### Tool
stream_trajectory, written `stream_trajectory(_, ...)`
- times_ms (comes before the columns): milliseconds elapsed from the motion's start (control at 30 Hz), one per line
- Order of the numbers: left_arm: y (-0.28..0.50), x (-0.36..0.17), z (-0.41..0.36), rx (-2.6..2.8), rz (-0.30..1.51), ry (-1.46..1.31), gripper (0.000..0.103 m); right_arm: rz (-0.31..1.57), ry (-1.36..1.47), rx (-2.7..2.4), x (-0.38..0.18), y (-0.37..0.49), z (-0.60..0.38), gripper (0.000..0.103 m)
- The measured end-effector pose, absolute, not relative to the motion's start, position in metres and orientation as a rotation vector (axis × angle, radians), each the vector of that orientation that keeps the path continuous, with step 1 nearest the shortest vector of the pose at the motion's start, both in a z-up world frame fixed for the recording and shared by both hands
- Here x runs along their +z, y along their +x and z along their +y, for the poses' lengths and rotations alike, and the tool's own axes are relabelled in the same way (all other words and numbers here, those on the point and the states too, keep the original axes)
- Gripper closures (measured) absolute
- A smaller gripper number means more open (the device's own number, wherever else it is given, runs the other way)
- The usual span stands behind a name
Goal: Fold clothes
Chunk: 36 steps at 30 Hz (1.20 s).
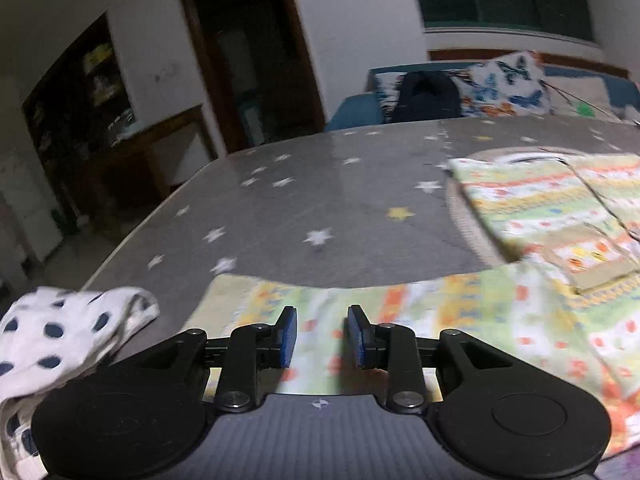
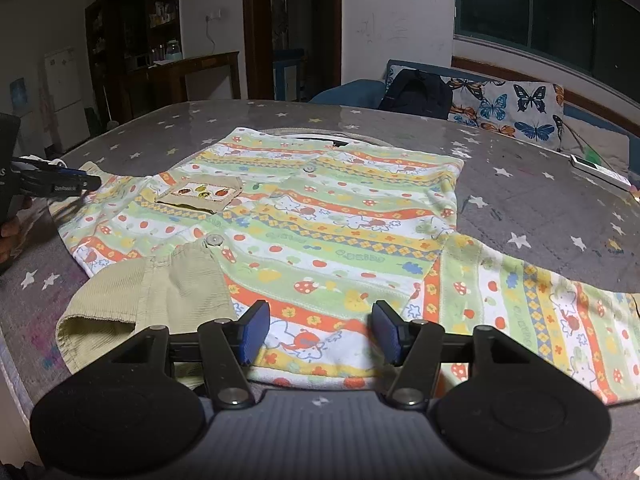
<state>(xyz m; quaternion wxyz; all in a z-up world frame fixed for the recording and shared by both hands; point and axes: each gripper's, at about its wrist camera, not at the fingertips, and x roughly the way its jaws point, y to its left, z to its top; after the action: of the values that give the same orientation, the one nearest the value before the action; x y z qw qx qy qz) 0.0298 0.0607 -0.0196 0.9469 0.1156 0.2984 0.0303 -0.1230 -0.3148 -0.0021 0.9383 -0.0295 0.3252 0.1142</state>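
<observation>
We have the shirt (image 2: 320, 216) spread flat on the table (image 2: 540, 184), front up, collar toward the far edge and hem toward us, with a khaki pocket (image 2: 200, 194) on its chest and a button (image 2: 214, 239) on the placket. Taking the shirt as our landmark, our right gripper (image 2: 320, 332) hangs just over its hem, jaws spread and gripping nothing, the cloth showing in the gap between them. One sleeve (image 2: 540, 320) runs out from the shirt's body toward our right, its long axis lying roughly crosswise to the body; the right gripper is the nearer one to it. Our left gripper (image 1: 322, 338) sits over the other sleeve (image 1: 360, 312) at the shirt's left side, jaws likewise apart and empty, with the body lying ahead and to the right of them. In the right view that gripper shows at the far left edge of the shirt, by the sleeve end. A dotted cloth (image 1: 60, 336) lies beside the shirt's left sleeve, near the table edge. We judge that the next fold turns on a sleeve being drawn inward across the body, so each gripper would need to close on the sleeve on its own side.
</observation>
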Motion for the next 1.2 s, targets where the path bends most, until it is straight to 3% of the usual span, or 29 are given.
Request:
stream_trajectory(667,0.066,-0.013,0.106,0.213,0.653,0.208,0.071,0.665,-0.067,0.225,-0.004,-0.123,-0.313,0.042)
stream_trajectory(1200,0.002,-0.008,0.068,0.094,0.607,0.240,0.067,0.664,-0.066,0.222,-0.003,-0.122,-0.309,0.035)
